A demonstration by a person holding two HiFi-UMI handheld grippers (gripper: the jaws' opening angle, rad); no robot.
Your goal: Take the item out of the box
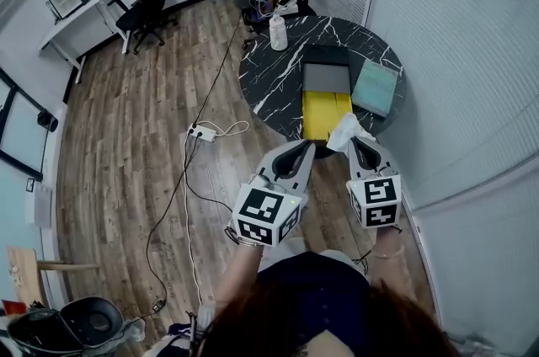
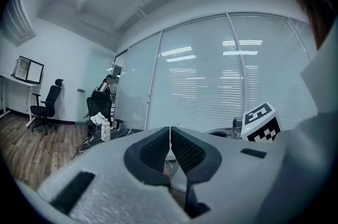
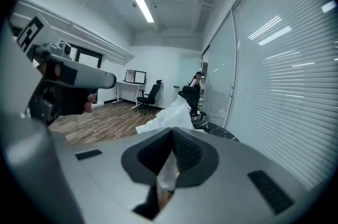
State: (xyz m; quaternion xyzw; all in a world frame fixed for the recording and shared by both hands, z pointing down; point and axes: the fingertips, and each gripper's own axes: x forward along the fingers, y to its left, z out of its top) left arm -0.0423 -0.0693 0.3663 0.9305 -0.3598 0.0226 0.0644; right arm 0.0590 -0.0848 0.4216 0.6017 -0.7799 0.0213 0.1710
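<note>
White bag [image 1: 347,130] is clamped in the jaws of the right gripper [image 1: 359,141], held just off the yellow box [image 1: 324,113] at the near edge of the tabletop [image 1: 269,77], apparently to clear its rim. Alongside, the left gripper [image 1: 304,147] hangs with jaws together on nothing, free to steady the box.

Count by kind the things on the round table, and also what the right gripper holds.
Bottle: 1
Yellow box: 1
Grey flat piece, perhaps its lid: 1
Green pad: 1
White bag, in the right gripper: 1
Total: 5
</note>
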